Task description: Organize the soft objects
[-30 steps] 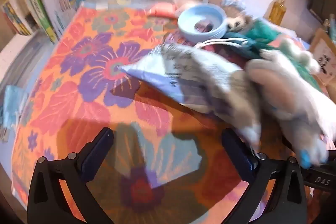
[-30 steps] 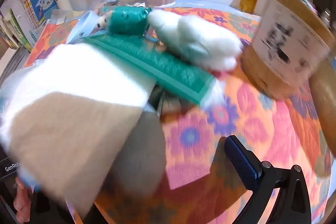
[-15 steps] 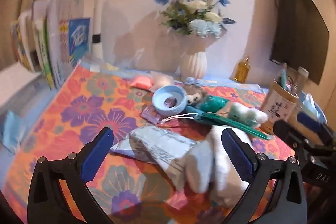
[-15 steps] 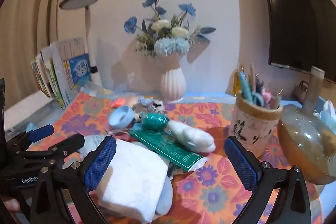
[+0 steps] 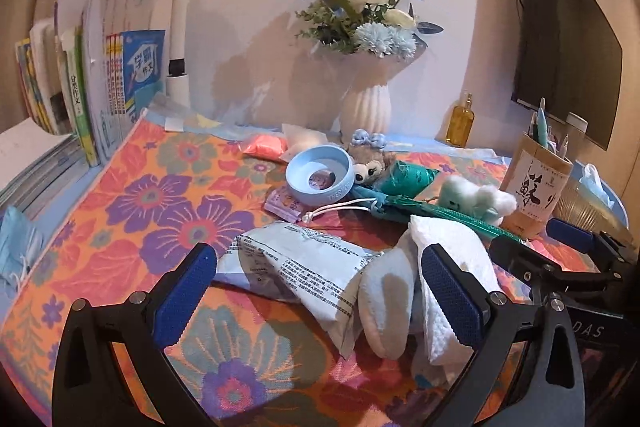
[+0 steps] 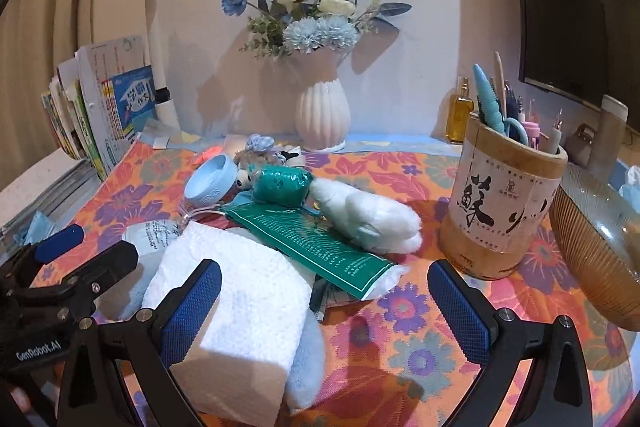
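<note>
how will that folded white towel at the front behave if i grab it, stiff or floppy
The white towel is probably floppy: its fold looks thick and quilted, so the ends may droop or unfold when lifted. It likely compresses between the jaws. It rests partly on a pale blue plush, which may drag along.

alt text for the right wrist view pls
The open right gripper hovers empty over a floral tablecloth, with a folded white towel just behind its left finger. Beyond lie a green packet, white plush toy and bamboo pen holder.
</note>
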`<state>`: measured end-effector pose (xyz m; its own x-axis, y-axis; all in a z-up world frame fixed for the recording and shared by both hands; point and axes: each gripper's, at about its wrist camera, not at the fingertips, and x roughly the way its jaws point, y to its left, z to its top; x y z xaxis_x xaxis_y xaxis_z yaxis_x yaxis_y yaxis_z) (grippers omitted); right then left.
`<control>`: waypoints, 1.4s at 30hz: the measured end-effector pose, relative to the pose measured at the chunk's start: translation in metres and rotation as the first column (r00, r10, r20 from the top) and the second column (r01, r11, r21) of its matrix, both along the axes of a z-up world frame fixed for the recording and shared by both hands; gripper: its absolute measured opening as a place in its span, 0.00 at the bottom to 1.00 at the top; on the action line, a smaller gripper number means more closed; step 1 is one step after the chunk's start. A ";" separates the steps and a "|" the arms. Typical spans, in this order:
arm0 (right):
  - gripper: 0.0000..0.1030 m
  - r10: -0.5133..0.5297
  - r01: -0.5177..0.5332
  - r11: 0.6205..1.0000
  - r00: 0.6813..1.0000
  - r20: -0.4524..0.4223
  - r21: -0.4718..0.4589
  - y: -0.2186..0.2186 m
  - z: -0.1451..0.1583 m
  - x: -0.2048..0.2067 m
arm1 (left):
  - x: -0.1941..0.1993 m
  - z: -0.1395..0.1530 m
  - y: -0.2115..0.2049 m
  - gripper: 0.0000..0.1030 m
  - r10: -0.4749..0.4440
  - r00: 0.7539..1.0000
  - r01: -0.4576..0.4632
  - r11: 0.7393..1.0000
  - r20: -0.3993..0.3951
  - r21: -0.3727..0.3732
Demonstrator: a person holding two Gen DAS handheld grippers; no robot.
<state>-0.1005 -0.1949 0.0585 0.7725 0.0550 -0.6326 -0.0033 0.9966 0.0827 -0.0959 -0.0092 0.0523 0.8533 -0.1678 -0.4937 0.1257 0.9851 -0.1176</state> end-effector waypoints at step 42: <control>1.00 -0.014 0.012 0.999 0.999 -0.039 -0.052 0.005 -0.011 0.001 | 0.003 -0.008 -0.002 0.99 -0.021 0.999 0.021 1.000 -0.046 -0.001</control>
